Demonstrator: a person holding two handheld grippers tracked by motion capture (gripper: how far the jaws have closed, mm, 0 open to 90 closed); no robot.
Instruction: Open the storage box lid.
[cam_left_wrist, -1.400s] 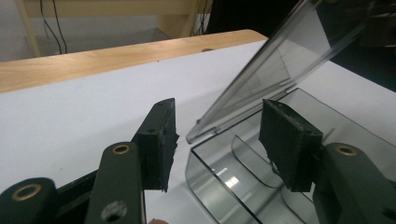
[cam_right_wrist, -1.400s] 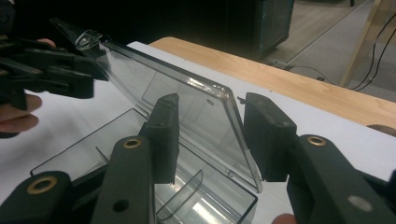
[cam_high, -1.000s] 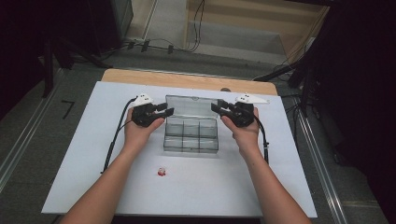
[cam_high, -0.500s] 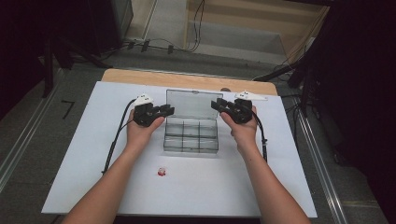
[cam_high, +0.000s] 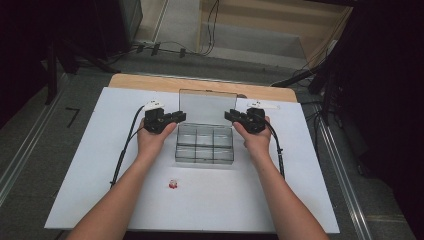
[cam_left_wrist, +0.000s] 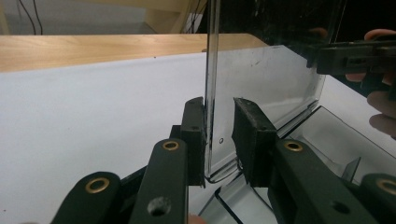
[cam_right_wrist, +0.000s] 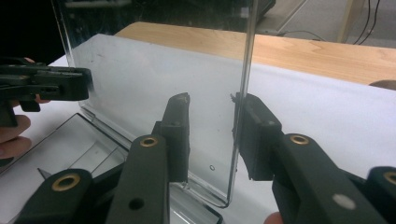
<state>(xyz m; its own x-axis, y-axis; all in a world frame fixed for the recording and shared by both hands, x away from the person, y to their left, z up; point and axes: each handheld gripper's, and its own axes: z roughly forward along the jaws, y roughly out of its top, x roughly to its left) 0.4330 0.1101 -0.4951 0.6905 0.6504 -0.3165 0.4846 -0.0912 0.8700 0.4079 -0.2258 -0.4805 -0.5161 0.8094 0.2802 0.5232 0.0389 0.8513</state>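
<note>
Upright clear lid (cam_left_wrist: 261, 70) edge sits between left gripper (cam_left_wrist: 219, 135) jaws at frame centre, closing, 1 pad touching; right gripper (cam_right_wrist: 212, 135) jaws straddle the lid's other edge, closing, unpinched.

Bright, evenly lit table, dark surroundings, perhaps slightly soft focus.

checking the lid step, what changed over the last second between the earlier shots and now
Both grippers' fingers have just been closing around the side edges of the upright clear lid: left gripper and right gripper each straddle an edge, a gap on one side. The right hand sank slightly. The box, lid and small red object stayed put.
</note>
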